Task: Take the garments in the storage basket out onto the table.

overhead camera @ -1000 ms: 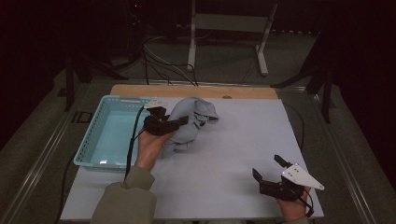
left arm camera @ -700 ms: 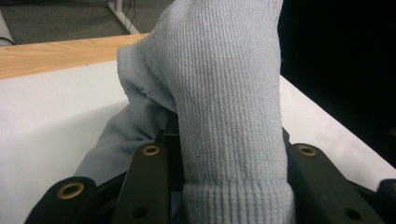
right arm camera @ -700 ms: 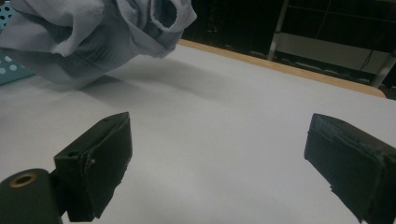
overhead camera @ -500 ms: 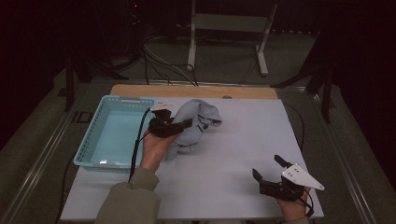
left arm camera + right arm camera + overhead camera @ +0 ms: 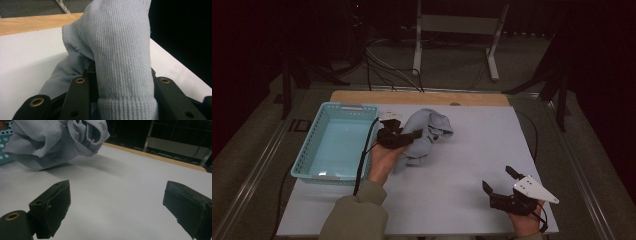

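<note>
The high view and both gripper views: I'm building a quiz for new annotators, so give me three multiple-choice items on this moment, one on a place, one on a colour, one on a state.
1. Where is the basket?
A. left part of the table
B. right part
C. on the floor

2. What colour is the crumpled ribbed-knit garment?
A. red
B. pale blue-grey
C. black

3. How is the right claw?
A. shut on the garment
B. open, holding nothing
C. shut on the basket

Answers:
1 A, the light-blue perforated plastic basket sits by the table's left edge.
2 B, the garment is pale blue-grey; the left claw grips it.
3 B, the right claw has its jaws spread over the bare white table.
</note>
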Tool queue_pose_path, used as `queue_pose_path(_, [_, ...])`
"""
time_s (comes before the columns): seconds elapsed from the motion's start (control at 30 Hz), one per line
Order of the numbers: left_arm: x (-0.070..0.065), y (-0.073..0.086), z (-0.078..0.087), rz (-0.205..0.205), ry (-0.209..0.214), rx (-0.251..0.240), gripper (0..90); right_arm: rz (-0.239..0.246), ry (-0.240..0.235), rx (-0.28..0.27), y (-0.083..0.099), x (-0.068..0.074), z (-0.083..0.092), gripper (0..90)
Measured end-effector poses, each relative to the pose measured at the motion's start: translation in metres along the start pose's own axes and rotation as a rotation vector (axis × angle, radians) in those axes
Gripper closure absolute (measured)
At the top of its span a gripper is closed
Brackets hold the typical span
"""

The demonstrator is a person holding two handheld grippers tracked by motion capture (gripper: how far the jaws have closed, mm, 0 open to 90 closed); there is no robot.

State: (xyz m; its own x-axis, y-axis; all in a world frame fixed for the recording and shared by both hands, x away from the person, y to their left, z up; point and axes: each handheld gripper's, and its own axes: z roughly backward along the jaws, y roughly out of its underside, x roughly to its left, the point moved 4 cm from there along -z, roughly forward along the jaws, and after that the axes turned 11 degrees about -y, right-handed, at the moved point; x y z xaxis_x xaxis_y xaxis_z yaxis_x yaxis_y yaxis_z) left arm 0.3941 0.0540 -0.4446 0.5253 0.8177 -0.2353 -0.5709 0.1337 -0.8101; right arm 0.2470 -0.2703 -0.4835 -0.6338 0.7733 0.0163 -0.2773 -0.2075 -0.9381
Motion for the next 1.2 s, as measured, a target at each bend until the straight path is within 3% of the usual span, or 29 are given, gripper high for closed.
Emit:
queue_pose_path(0.23, [-0.004,0.004,-0.007,-0.024,-0.001,0.01,64.0,0.001,0.0,0.001,0.0,0.0,0.0,7.7])
queue_pose_path(0.63, [-0.005,0.009,-0.019,-0.03,-0.005,0.024,59.2,0.0,0.0,0.004,0.001,0.0,0.0,7.7])
queue_pose_path(0.73, [-0.007,0.01,-0.022,-0.032,0.001,0.029,51.9,0.0,0.001,0.003,0.0,0.0,0.0,7.7])
queue_pose_path(0.87, [-0.008,0.01,-0.023,-0.033,-0.026,0.024,33.6,-0.001,0.002,0.003,0.001,0.0,0.0,7.6])
queue_pose_path(0.9, [-0.008,0.009,-0.022,-0.029,-0.046,0.012,33.6,-0.001,0.002,0.003,0.001,0.0,0.0,7.6])
queue_pose_path(0.93, [-0.008,0.007,-0.019,-0.025,-0.051,-0.009,25.1,0.0,0.002,0.003,0.0,-0.001,0.001,7.6])
queue_pose_path(1.0, [-0.007,0.004,-0.015,-0.029,-0.048,-0.027,18.4,0.0,0.003,0.003,0.0,-0.001,0.001,7.6])
queue_pose_path(1.2, [-0.005,0.001,-0.007,-0.044,-0.068,-0.047,5.9,0.0,0.003,0.003,0.0,0.0,0.0,7.6])
